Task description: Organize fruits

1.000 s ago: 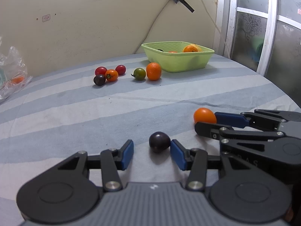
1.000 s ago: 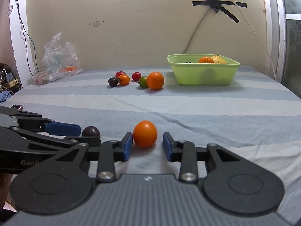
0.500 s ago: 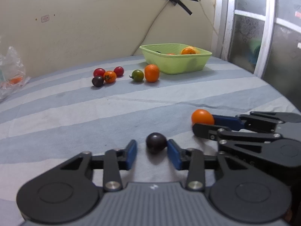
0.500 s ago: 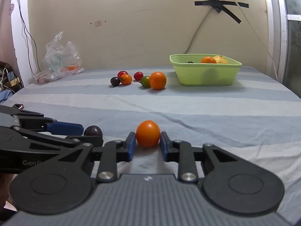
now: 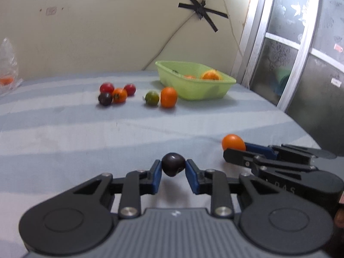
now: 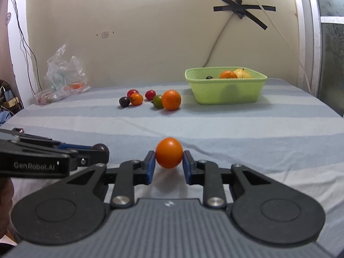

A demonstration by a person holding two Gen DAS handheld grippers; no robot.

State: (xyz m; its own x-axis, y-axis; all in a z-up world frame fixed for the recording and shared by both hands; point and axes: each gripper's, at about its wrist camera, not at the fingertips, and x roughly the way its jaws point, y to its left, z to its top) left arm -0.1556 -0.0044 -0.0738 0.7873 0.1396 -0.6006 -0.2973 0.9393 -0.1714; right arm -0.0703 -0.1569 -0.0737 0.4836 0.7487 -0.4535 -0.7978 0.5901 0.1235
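Left gripper (image 5: 173, 169): the blue pads are closed against both sides of a dark purple tomato (image 5: 173, 167), which appears lifted clear of the striped cloth (image 5: 64, 133), with a soft shadow below it.

Right gripper (image 6: 169, 165): the pads are closed on an orange tomato (image 6: 169, 152), likewise held just above the cloth.

The green basket (image 6: 225, 94) stands at the far end near the wall, already containing several fruits. 6 fruits lie in a loose group to its left, including a large orange (image 6: 171, 100) and a green tomato (image 6: 158, 101).

Judgement: the step in hand is carrying both tomatoes to the basket. Both are round and pinched near the pad tips, so they could slip; pressure should be kept steady. The 2 grippers sit close together and should travel in parallel, pass above the loose group, clear the basket rim, and release low over the contents.
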